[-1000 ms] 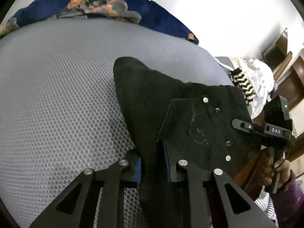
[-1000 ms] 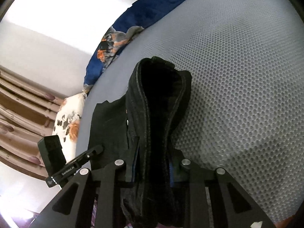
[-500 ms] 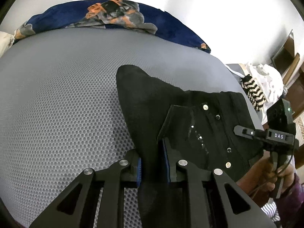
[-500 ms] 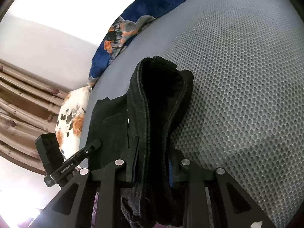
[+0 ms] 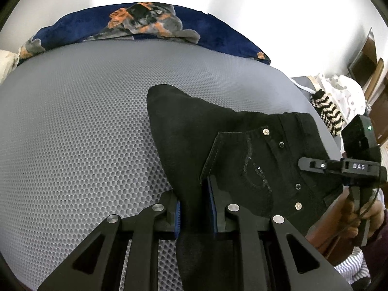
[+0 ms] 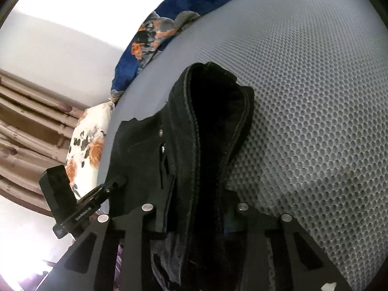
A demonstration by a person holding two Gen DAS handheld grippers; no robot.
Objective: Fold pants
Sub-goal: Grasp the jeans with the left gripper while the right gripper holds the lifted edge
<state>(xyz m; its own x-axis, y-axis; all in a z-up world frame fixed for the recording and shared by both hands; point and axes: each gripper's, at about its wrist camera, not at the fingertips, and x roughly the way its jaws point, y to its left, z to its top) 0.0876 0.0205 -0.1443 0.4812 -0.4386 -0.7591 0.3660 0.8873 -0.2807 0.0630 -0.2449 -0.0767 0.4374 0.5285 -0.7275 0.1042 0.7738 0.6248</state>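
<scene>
Bottom center of both views, I'm pinching black pants [image 5: 218,131]: left gripper [image 5: 195,209] clamping a fabric fold, right gripper [image 6: 196,208] squeezing the bunched waistband. Pants are draping across the grey mesh mattress [image 5: 72,126], blue blanket [image 5: 135,24] lying upper frame.

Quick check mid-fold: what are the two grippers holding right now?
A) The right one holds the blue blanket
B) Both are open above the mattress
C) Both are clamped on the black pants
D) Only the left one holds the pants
C: black pants fabric runs between the fingers of the left gripper and of the right gripper.
</scene>
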